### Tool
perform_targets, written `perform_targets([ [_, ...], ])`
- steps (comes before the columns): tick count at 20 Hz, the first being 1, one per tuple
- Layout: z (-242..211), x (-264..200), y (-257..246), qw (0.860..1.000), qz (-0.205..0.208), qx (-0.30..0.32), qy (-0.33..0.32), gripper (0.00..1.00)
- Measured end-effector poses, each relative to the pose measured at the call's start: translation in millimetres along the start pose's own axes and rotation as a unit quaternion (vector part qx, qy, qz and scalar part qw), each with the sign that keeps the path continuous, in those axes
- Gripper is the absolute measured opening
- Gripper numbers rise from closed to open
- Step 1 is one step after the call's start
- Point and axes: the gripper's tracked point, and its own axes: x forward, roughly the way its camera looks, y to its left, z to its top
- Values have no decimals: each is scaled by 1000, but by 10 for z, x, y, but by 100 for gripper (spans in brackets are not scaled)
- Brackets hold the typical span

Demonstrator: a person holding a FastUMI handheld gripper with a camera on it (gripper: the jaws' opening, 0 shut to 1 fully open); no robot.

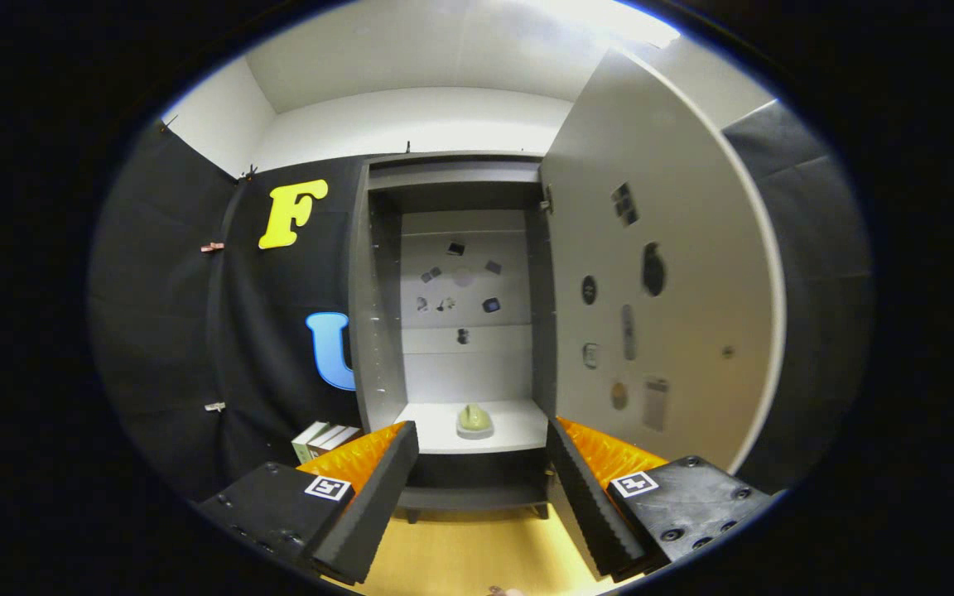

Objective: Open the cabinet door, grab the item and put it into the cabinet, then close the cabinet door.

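Two fingers of gripper (481, 497) spread wide, gripping nothing, touching nothing. Pale green item (474, 419) sitting on lower shelf (518, 430) inside cabinet (378, 331), beyond the fingers, well apart. Cabinet door (659, 273) swung open at right; small boxes (324, 437) beside cabinet's left foot.

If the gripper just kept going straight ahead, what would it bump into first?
Probably the green item on the cabinet shelf. The open gripper points into the cabinet, empty; depth is hard to judge.
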Motion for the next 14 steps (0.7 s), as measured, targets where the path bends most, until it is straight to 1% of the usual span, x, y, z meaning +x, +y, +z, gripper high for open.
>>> perform_targets([
  [2,69,-238,-247,999,-29,-12,-6,98],
  [3,91,-314,-353,999,-39,-6,-8,98],
  [6,152,-439,-711,998,-55,24,-9,98],
  [7,204,-476,-878,998,-60,20,-14,98],
  [10,209,-606,-1442,996,-84,-16,-17,98],
  [11,168,-568,-1571,996,-86,-19,-11,98],
  [12,126,-417,-1628,996,-86,-17,-3,98],
  [14,95,-353,-1836,997,-76,-5,11,98],
])
